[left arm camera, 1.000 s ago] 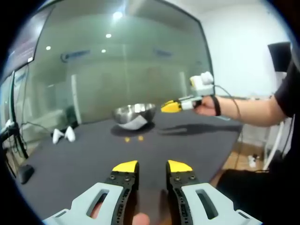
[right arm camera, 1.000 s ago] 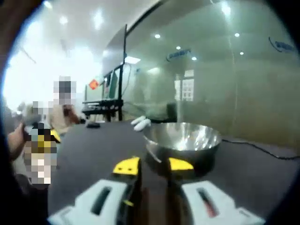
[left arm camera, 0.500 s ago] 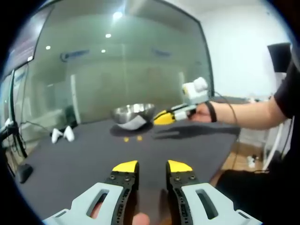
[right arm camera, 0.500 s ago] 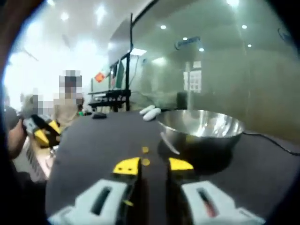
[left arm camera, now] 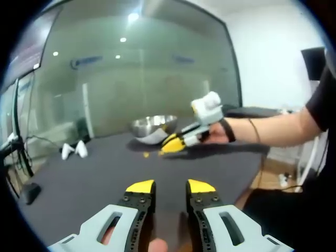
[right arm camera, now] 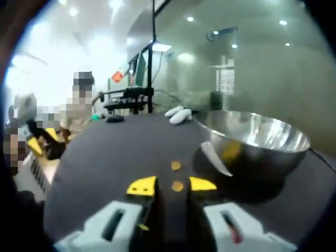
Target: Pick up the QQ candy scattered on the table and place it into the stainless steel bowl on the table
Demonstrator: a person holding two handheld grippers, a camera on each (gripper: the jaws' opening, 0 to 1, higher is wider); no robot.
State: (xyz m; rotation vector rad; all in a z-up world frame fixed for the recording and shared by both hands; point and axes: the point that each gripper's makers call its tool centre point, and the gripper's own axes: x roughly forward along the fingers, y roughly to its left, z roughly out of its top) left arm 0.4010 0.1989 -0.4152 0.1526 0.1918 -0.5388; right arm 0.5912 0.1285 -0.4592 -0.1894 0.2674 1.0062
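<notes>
The stainless steel bowl [left arm camera: 154,127] stands at the far side of the dark table, large at the right in the right gripper view [right arm camera: 252,137]. Two orange QQ candies lie on the table in front of it: one [right arm camera: 177,186] sits in line with the gap between my right gripper's [right arm camera: 172,185] open yellow tips, the other [right arm camera: 176,166] a little farther on. From the left gripper view, the right gripper [left arm camera: 172,143] is tilted down close to the table beside a candy [left arm camera: 146,154]. My left gripper [left arm camera: 170,187] hangs open over the near table with nothing between its jaws.
Two white objects [left arm camera: 73,150] lie at the table's far left, also seen behind the bowl [right arm camera: 178,114]. A black mouse [left arm camera: 30,192] rests near the left edge. A person's forearm [left arm camera: 273,128] reaches in from the right. The table edge [left arm camera: 247,186] drops off at the right.
The right gripper has come down and leftward from beside the bowl's rim to just above the candies. The left gripper has stayed still and open.
</notes>
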